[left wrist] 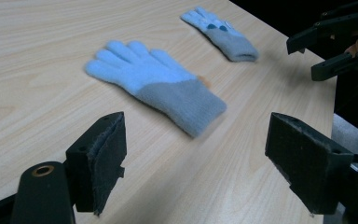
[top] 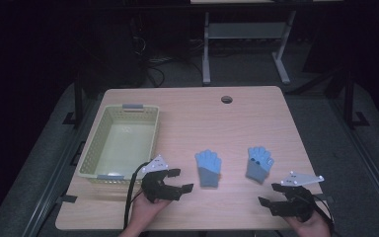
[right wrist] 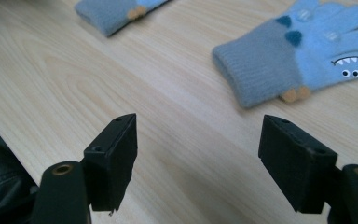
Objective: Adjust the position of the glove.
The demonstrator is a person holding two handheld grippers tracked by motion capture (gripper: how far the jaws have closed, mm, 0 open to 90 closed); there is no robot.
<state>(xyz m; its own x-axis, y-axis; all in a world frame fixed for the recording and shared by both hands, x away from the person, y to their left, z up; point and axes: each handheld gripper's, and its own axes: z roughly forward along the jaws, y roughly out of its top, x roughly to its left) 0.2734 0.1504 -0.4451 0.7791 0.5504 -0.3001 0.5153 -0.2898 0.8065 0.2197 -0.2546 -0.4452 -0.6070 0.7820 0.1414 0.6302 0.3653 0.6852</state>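
While both tools hover low over the near edge of the light wooden bench [top: 187, 108], neither has hold of anything. A pale yellow-green plastic basket [top: 94, 143] with a latticed wall stands at the bench's left side, just beyond the left tool.

That left tool [top: 176, 180], black with a grey three-cornered plate on top, has its jaws spread wide with only bare wood between them. In the left gripper view, the plain knitted glove with light blue fingers and a grey cuff [left wrist: 154, 81] lies flat just ahead of the jaws, cuff end nearest them, untouched.

At the bench's right near corner, the right tool [top: 269, 194] is likewise wide open and empty, its pads clear of the wood. The second blue-and-grey knitted glove, printed with a small toothy face [right wrist: 303, 58], lies ahead and to the right of its jaws in the right gripper view, cuff toward them, apart from the tool. On the bench the two gloves lie side by side, near each other, not touching, between the two tools.
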